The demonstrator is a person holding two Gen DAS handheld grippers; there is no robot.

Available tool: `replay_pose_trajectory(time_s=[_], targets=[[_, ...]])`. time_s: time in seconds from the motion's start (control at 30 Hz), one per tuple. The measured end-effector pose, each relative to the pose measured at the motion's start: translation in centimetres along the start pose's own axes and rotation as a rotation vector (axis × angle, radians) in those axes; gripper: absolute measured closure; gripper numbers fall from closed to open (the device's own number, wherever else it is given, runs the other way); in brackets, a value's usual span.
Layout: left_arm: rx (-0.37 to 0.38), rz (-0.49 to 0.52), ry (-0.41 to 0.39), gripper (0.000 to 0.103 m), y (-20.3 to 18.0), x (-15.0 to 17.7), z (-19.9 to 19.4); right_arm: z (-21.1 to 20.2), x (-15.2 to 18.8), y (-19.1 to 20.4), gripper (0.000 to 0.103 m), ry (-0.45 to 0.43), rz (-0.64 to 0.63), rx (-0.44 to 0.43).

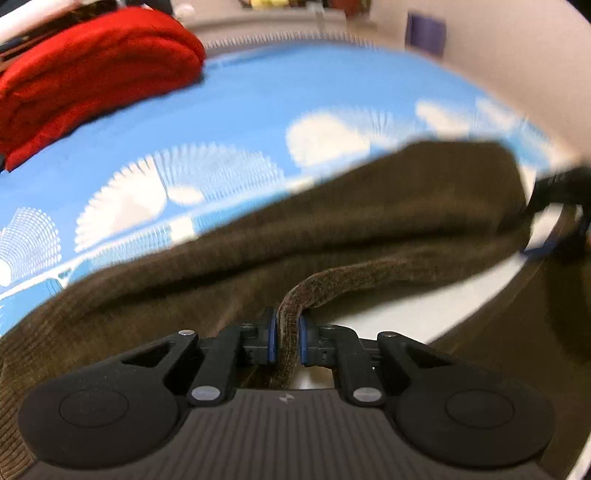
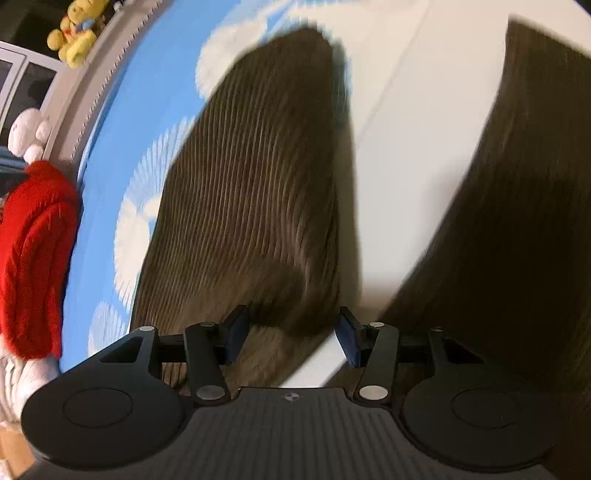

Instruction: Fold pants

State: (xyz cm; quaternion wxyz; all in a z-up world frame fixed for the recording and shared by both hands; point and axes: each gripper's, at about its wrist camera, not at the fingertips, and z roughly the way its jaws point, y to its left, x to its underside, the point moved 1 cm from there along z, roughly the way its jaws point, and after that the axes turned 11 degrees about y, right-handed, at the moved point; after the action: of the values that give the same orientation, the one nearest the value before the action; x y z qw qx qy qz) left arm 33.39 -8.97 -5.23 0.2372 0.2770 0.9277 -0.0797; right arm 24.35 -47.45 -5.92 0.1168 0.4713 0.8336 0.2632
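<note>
The brown corduroy pants (image 1: 332, 221) lie across a blue bedspread with white shell patterns (image 1: 221, 110). My left gripper (image 1: 287, 341) is shut on a folded edge of the pants, which rises between its blue pads. In the right wrist view one pant leg (image 2: 251, 192) stretches away from me and a second brown part (image 2: 517, 221) lies at the right. My right gripper (image 2: 291, 336) is open, its fingers on either side of the near end of that leg. The right gripper also shows in the left wrist view (image 1: 561, 192), at the far right by the pants' end.
A folded red garment (image 1: 92, 74) lies at the back left of the bed. In the right wrist view a red fuzzy sweater (image 2: 33, 251) sits at the left edge, with a yellow plush toy (image 2: 75, 31) and a white plush (image 2: 27, 133) by the headboard. A white sheet area (image 2: 406, 147) lies between the pant parts.
</note>
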Motion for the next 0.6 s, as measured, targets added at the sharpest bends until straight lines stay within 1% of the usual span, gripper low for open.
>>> replay_pose_trajectory(time_s=[0.1, 0.13, 0.2, 0.23, 0.27, 0.3, 0.4, 0.47, 0.53, 0.6], targets=[[0.049, -0.006, -0.085, 0.091, 1.0, -0.4, -2.6, 1.3, 0.8, 0.7, 0.048, 0.061, 0.000, -0.053], [0.052, 0.002, -0.098, 0.091, 1.1, -0.4, -3.2, 1.6, 0.8, 0.8, 0.046, 0.065, 0.005, -0.076], [0.055, 0.021, -0.120, 0.091, 1.7, 0.0, -4.1, 2.0, 0.6, 0.7, 0.047, 0.050, 0.048, -0.144], [0.053, 0.029, -0.129, 0.091, 2.0, 0.3, -4.4, 2.2, 0.3, 0.5, 0.049, 0.039, 0.078, -0.188], [0.052, 0.036, -0.136, 0.091, 2.4, 0.5, -4.7, 2.3, -0.1, 0.3, 0.056, 0.023, 0.101, -0.212], [0.056, 0.042, -0.142, 0.091, 2.9, 0.8, -5.0, 2.2, -0.4, 0.1, 0.058, -0.012, 0.126, -0.219], [0.065, 0.073, -0.121, 0.091, 3.6, 1.8, -5.2, 1.3, -1.9, -0.8, 0.059, -0.131, 0.202, -0.258], [0.106, 0.116, -0.081, 0.091, 3.7, 2.8, -5.5, 0.5, -2.9, -1.3, 0.059, -0.201, 0.235, -0.293], [0.131, 0.182, -0.031, 0.091, 3.3, 3.7, -5.2, 0.2, -3.8, -1.8, 0.059, -0.244, 0.254, -0.336], [0.159, 0.251, 0.019, 0.091, 2.7, 4.6, -4.6, 0.4, -4.5, -2.4, 0.059, -0.256, 0.281, -0.358]])
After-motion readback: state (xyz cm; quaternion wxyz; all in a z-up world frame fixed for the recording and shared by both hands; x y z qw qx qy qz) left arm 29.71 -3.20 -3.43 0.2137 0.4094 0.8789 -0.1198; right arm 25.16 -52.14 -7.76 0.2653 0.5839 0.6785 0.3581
